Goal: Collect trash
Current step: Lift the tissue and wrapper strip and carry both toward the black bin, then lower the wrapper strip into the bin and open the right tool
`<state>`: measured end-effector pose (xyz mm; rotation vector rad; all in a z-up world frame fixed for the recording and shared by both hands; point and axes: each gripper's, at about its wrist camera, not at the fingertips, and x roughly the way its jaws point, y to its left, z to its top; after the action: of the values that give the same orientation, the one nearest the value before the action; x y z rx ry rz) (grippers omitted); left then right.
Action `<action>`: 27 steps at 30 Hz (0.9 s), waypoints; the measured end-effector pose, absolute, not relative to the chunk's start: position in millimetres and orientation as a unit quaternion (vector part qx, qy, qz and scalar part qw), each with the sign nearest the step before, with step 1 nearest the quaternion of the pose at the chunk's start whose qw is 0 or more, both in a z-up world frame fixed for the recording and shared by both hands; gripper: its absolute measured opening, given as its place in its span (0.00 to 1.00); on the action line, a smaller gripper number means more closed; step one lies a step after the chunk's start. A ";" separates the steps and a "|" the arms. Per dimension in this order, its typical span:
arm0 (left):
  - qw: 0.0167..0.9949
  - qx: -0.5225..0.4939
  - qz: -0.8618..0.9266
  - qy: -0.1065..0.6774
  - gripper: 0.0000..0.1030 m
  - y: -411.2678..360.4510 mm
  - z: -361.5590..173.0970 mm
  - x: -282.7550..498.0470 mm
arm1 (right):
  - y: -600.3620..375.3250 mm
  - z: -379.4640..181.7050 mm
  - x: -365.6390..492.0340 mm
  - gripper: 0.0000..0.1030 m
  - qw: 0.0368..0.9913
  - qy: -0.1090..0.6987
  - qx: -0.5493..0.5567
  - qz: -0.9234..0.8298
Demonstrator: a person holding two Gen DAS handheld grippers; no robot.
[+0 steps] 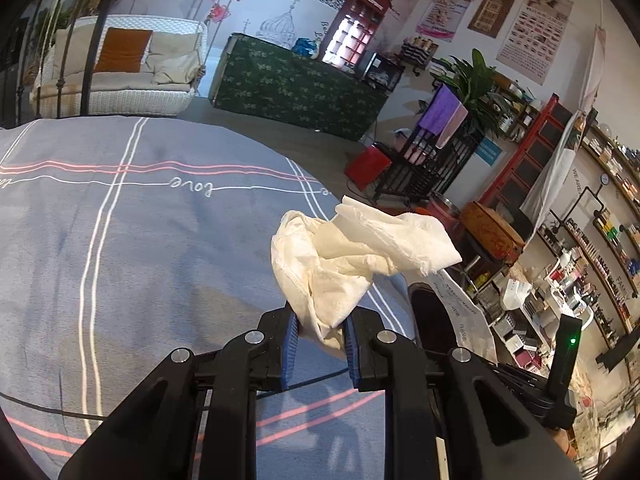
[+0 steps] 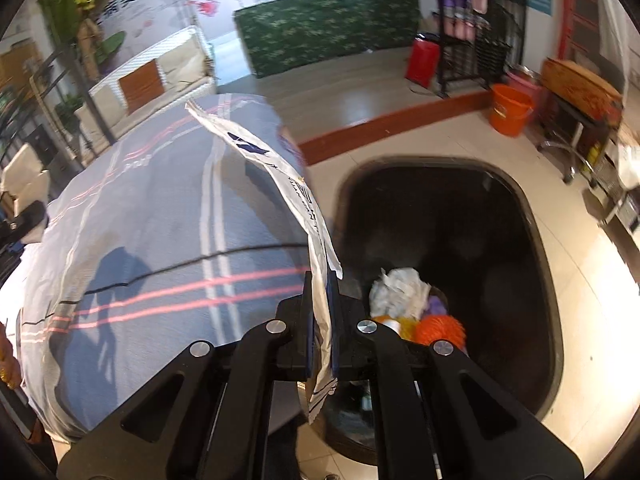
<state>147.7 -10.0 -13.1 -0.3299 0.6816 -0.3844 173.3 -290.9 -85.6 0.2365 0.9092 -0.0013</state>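
Note:
My left gripper (image 1: pixel 321 334) is shut on a crumpled cream tissue (image 1: pixel 352 256), which sticks up above the grey striped bedspread (image 1: pixel 140 240) near the bed's right edge. My right gripper (image 2: pixel 321 320) is shut on a flat white plastic wrapper (image 2: pixel 280 176) with dark blue print; it stands up from the jaws and leans left over the bedspread (image 2: pixel 160 220). Just right of that gripper the black trash bin (image 2: pixel 452 264) stands open on the floor. Inside it lie a crumpled white paper (image 2: pixel 400 290) and orange and purple scraps (image 2: pixel 440 326). The same wrapper (image 1: pixel 464 308) and bin (image 1: pixel 434 320) show at the left wrist view's right.
An orange bucket (image 2: pixel 510 110) and a red box (image 2: pixel 422 60) stand on the tiled floor beyond the bin. A black metal rack (image 1: pixel 428 164) with purple cloth, shelves of goods (image 1: pixel 592 264) and a green covered table (image 1: pixel 296 88) line the room. A thin black cable (image 2: pixel 192 262) crosses the bedspread.

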 end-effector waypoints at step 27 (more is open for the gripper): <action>0.878 -0.123 -0.282 0.366 0.20 -78.3 -29.4 138.5 | -354.0 -151.0 147.8 0.77 0.852 0.478 0.192 -0.091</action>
<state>138.5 -78.3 -29.4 -0.2569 0.7637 -0.5873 147.8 -354.0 -151.0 0.4036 1.0061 -0.1912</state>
